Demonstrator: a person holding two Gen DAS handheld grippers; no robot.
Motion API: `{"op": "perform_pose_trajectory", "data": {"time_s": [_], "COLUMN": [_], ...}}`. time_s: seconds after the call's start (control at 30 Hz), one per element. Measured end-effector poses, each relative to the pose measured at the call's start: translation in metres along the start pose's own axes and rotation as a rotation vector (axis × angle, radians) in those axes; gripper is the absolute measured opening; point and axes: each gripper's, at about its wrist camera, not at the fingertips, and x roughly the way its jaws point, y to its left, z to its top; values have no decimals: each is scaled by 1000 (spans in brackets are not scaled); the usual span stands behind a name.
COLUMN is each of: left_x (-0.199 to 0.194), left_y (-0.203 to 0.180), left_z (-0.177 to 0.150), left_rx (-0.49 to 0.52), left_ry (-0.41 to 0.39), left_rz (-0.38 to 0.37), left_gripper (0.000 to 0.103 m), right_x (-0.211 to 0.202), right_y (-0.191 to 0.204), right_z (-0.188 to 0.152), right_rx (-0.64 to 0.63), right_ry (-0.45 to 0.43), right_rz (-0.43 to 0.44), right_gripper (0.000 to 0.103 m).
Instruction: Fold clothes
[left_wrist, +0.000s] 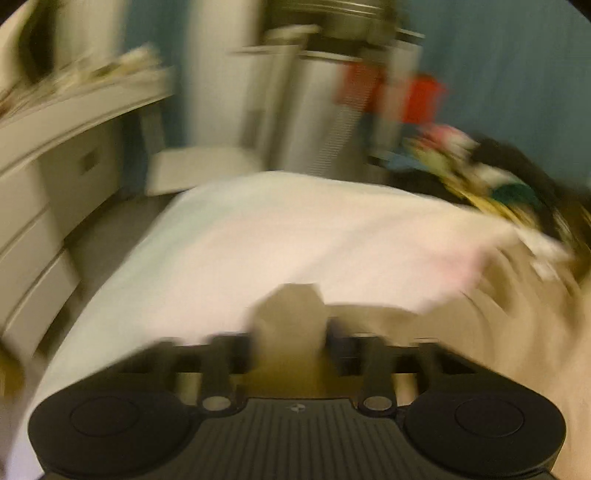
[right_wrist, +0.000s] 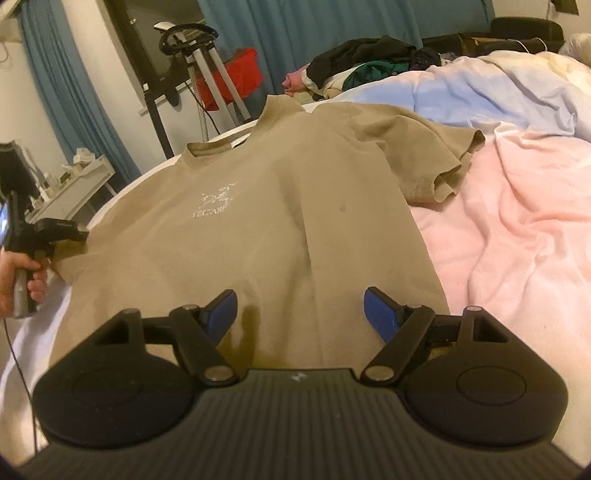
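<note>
1. The left hand-held gripper is clamped on a fold of the tan shirt at its left side. That view is blurred, so how much cloth it has I cannot tell.
2. The right hand-held gripper stands with jaws wide apart over the hem, holding nothing.
3. The shirt lies flat, face up, on the bed. It looks light, soft and limp — likely to sag and drag, so take it at hem corners, shoulder seams or sleeve.
4. No containers show — only a loose clothes pile beyond the collar.
</note>
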Motion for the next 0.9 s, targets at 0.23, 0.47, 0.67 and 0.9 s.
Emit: {"op": "perform_pose_trajectory", "data": {"time_s": [0.23,0.47,0.67,0.9], "left_x": [-22,6,-66,-186], "left_y": [-20,-48,-57,-65], "left_z": [34,15,-34,-118], "left_rx": [-89,-180,-170,-258], "left_ry": [-194,-70,19,195], "left_rz": [242,297,226,39], "left_gripper": [4,23,58,63], "right_x": [-2,-11,-21,-46], "right_y": [0,4,10,12], "right_z": [0,4,7,7], "right_rx": [-3,-1,-48,-41], "right_ry": [-8,-31,-69,-104], "right_rz": [7,18,41,49], "right_gripper": [78,78,78,78]}}
